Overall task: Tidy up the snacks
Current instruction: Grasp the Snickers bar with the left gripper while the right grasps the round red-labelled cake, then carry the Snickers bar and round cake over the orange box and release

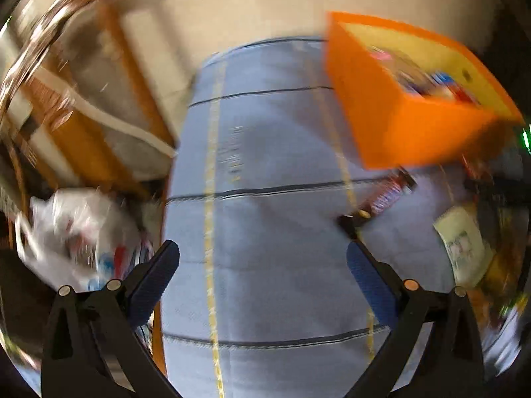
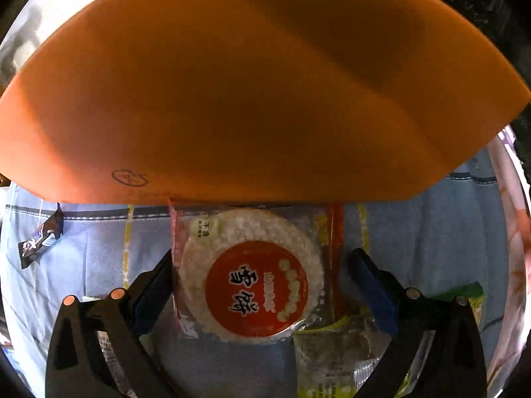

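An orange box [image 1: 408, 112] with several snack packs inside stands at the far right of a blue cloth [image 1: 265, 219]. My left gripper [image 1: 262, 258] is open and empty above the cloth's middle. In the right wrist view the box's orange wall [image 2: 252, 93] fills the upper half. A rice-cracker pack with a red round label [image 2: 255, 278] lies on the cloth against that wall. My right gripper [image 2: 262, 265] is open, with its fingers on either side of the pack. A dark chocolate bar [image 2: 39, 238] lies at the left.
A brown snack bar [image 1: 388, 195] lies just below the box. A pale packet [image 1: 464, 245] lies at the right. A white plastic bag [image 1: 79, 232] and wooden furniture [image 1: 99, 126] are at the left, off the cloth. Green-and-clear packets [image 2: 338, 358] lie under my right gripper.
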Tool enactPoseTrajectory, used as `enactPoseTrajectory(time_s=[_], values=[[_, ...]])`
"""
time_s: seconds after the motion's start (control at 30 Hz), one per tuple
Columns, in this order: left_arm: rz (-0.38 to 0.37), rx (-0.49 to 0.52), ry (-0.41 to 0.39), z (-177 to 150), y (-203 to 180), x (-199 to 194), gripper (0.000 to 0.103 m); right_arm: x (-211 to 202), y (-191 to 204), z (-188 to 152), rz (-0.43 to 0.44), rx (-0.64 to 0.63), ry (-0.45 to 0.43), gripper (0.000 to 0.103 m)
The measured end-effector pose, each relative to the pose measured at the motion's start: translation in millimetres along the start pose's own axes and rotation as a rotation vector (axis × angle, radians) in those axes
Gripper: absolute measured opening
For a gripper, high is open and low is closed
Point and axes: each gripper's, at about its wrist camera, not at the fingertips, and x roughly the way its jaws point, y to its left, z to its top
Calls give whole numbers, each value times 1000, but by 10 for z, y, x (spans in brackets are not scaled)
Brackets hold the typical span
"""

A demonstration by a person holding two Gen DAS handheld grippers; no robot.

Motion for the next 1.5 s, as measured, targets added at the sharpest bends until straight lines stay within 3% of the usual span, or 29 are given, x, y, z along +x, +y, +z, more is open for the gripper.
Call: enactPoseTrajectory(time_s=[0.07,0.13,0.27,0.37,0.43,0.5,0.57,0.6,0.73,0.87,0.97,1.03,1.13,1.23,1.33,1.37,1.43,1.5], values=[[-59,127,-33,35,-290,39,99,-71,-75,-1,-5,30,-14,75],[-88,223,-71,80,-523,144,99,-100,-165,-28,50,73,-2,75],[-99,300,-7,193,-730,548,99,-187,-269,-44,102,119,21,75],[-155,345,1,225,-789,700,99,-317,-340,31,137,128,-4,75],[-208,376,-11,223,-831,763,92,-468,-366,31,160,110,-20,75],[-289,328,22,235,-825,812,52,-640,-399,28,193,107,-38,75],[-269,255,56,274,-750,793,25,-822,-443,29,225,101,-60,75],[-270,232,83,257,-724,782,21,-897,-433,-2,233,94,-68,75],[-222,287,122,29,-819,644,17,-1180,-404,-194,253,82,-111,75],[-311,213,138,-202,-819,270,17,-1389,-418,-305,261,64,-155,75],[-298,210,141,-264,-825,-78,17,-1592,-503,-392,269,72,-190,75],[-337,152,140,-203,-819,-310,17,-1661,-502,-359,306,89,-217,75],[-413,48,74,21,-743,-713,17,-1906,-539,-236,317,67,-280,75],[-356,77,-41,445,-768,-1055,17,-2167,-582,109,289,46,-341,75],[-283,33,-85,956,-752,-1127,17,-2296,-581,556,255,12,-353,75],[-231,5,-88,1173,-737,-1082,17,-2288,-531,784,213,-26,-349,75],[-179,-29,-56,1564,-736,-946,17,-2191,-513,1075,216,-30,-312,75],[-179,-29,-3,1843,-776,-784,17,-2028,-515,1388,228,-6,-251,75]])
